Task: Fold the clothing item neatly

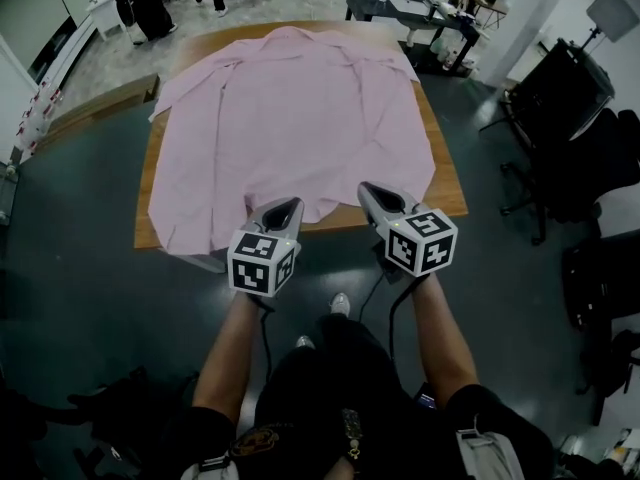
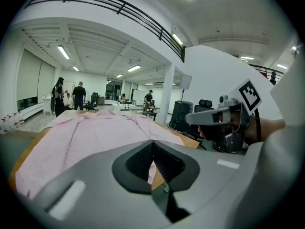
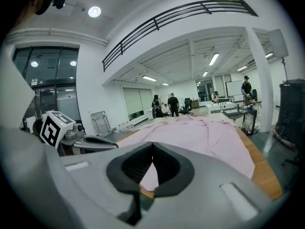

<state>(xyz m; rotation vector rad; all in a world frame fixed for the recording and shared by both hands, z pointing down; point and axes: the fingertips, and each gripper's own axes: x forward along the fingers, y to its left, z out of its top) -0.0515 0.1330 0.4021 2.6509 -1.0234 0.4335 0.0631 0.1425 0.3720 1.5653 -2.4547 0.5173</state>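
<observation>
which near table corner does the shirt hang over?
Near-left corner: the shirt hangs off the front edge there. Near-right corner is bare wood.

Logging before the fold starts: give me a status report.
Left claw shut, empty; right claw shut, empty. Pink cloth shirt spread flat, unfolded, on wooden table. Nothing on it.

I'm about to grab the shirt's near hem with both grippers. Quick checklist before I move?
1. The pink shirt lies spread flat on the wooden table: ok.
2. The left gripper has jaws open for a grasp: not ok, shut and empty.
3. The right gripper has jaws open: not ok, shut and empty.
4. Both tips are close to the near hem: ok.
5. Tips touching the fabric: cannot tell.
</observation>
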